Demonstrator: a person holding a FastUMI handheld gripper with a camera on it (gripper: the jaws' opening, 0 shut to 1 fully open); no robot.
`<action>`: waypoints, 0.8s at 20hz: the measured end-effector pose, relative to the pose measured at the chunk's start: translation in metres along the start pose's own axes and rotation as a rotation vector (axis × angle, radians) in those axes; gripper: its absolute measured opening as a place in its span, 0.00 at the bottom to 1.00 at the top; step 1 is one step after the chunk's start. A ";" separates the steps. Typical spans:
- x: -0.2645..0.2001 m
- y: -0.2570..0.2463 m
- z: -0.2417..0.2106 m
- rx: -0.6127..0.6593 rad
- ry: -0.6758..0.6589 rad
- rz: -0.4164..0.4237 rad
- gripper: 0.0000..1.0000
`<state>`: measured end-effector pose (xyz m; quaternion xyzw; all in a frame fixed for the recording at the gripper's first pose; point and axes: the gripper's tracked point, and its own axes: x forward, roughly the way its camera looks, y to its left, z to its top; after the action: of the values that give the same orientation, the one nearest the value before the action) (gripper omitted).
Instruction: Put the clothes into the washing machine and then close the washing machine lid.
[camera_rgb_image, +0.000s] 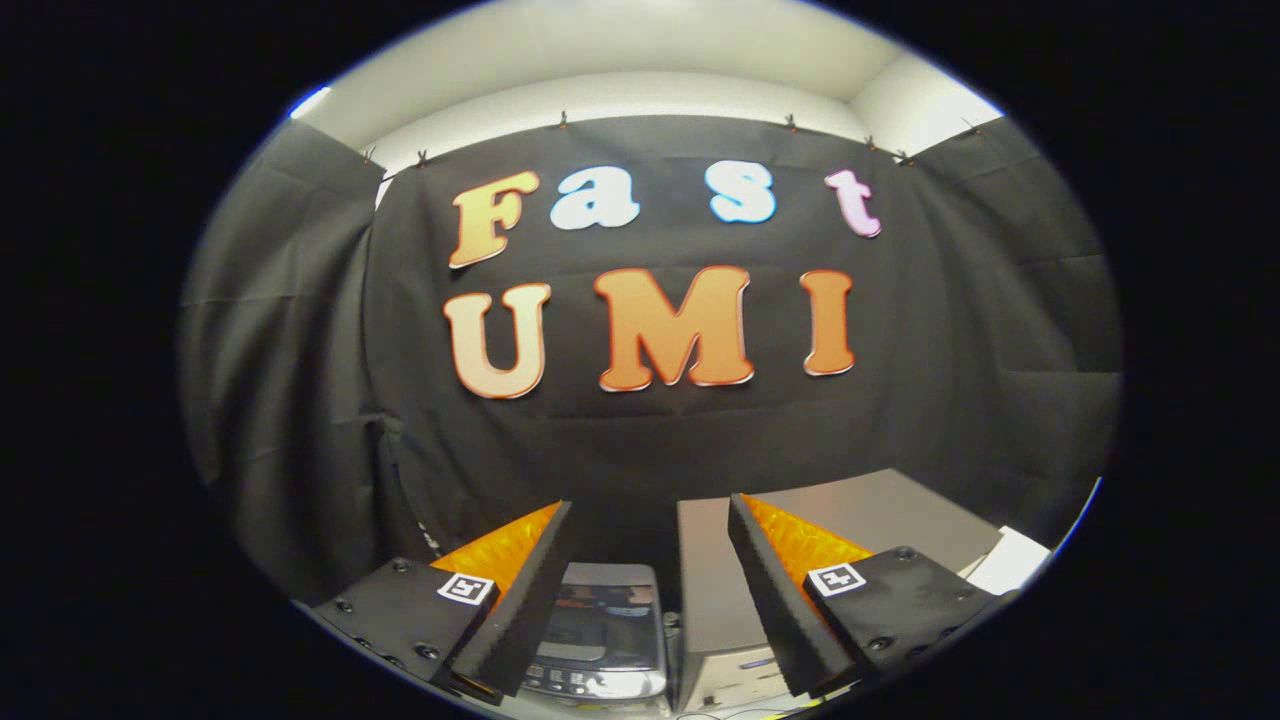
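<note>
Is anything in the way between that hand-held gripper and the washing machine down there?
Nothing visible. The hand-held gripper is open and empty, and the washing machine lies below, between its fingers, lid apparently down. A grey cabinet stands beside it.

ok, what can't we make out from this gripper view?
- Washing machine: partly behind the left finger; whether the lid is open or closed is unclear.
- Grey box beside it: partly covered by the right finger.
- Clothes: none identifiable.
- White thing beyond the box: cut off, unidentifiable.
- Gripper: fingers apart, holding nothing.
</note>
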<state>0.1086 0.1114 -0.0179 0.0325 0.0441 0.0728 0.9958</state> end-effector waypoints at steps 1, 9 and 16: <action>-0.012 -0.016 0.008 0.003 -0.014 -0.015 0.98; -0.076 -0.091 0.030 0.005 -0.066 -0.076 0.98; -0.088 -0.101 0.042 -0.029 -0.105 -0.077 0.98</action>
<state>0.0405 -0.0042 0.0240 0.0202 -0.0083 0.0331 0.9992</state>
